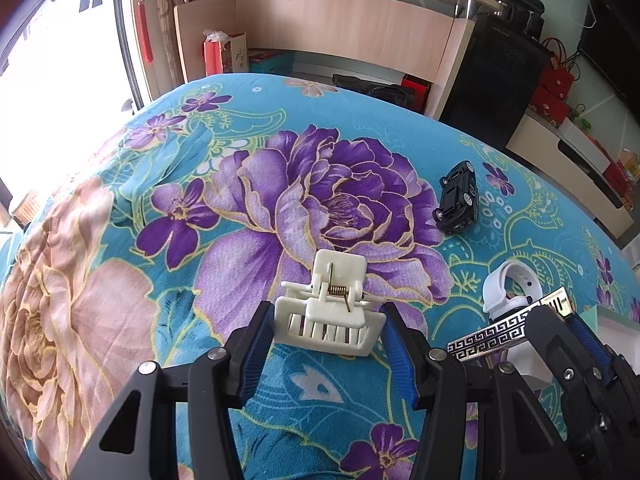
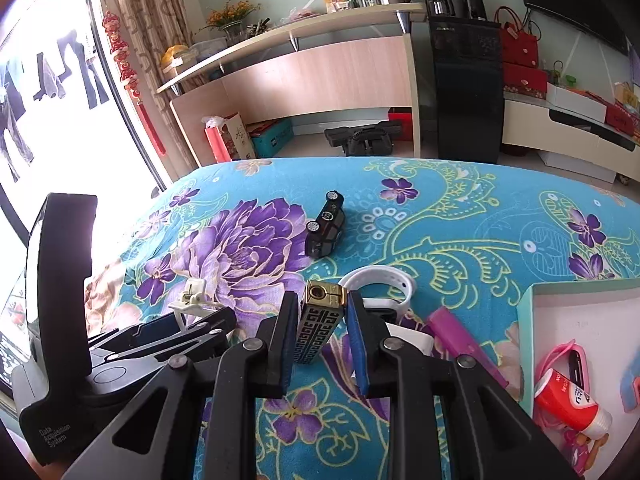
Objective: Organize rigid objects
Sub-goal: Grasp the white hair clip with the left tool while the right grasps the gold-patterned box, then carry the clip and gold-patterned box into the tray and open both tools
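Observation:
My left gripper (image 1: 326, 330) is shut on a white plastic hair clip (image 1: 330, 310), held between its blue pads just above the flowered cloth; the clip also shows in the right wrist view (image 2: 192, 298). My right gripper (image 2: 322, 332) is shut on a black-and-gold patterned lighter (image 2: 318, 320), which also shows in the left wrist view (image 1: 504, 330). A black toy car (image 1: 458, 202) (image 2: 326, 228) lies on its side farther out. A white watch (image 1: 508, 290) (image 2: 380, 284) lies just beyond the lighter.
A white box with a teal rim (image 2: 526, 320) at the right holds a red glue tube (image 2: 572, 400) and pink items. A purple flat object (image 2: 464, 344) lies beside the box. A wooden desk (image 2: 320, 68) and black cabinet (image 2: 468, 88) stand beyond the table.

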`<move>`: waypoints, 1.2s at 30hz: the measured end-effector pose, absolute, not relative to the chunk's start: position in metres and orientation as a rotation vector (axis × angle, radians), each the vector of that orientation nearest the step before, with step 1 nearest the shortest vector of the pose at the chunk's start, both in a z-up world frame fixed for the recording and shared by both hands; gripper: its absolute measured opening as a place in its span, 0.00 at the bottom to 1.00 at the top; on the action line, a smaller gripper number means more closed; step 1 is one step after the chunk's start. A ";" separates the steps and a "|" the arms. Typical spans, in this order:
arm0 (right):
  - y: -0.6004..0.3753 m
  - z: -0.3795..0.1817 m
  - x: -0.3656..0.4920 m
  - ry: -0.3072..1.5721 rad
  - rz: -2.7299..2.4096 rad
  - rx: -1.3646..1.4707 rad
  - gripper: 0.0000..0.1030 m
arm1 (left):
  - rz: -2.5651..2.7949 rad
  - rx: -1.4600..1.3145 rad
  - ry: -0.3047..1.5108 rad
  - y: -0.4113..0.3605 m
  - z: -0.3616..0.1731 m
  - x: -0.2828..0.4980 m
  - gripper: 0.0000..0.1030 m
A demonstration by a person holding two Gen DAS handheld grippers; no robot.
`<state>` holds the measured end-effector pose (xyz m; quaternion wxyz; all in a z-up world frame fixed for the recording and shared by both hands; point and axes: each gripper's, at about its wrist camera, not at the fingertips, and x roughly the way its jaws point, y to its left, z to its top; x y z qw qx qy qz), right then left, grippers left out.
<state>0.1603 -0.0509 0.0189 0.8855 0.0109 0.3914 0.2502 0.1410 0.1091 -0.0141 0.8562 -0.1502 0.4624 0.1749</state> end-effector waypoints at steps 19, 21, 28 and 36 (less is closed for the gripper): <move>-0.039 -0.001 0.162 0.840 0.535 0.006 0.22 | 0.392 -0.314 1.003 0.114 -0.021 0.142 0.54; -0.039 -0.001 0.162 0.839 0.535 0.008 0.22 | 0.393 -0.309 1.004 0.113 -0.021 0.142 0.54; -0.038 0.007 0.157 0.812 0.528 -0.007 0.20 | 0.385 -0.292 0.969 0.109 -0.009 0.141 0.53; -0.057 0.035 0.147 0.743 0.499 0.016 0.20 | 0.359 -0.274 0.885 0.101 0.020 0.137 0.53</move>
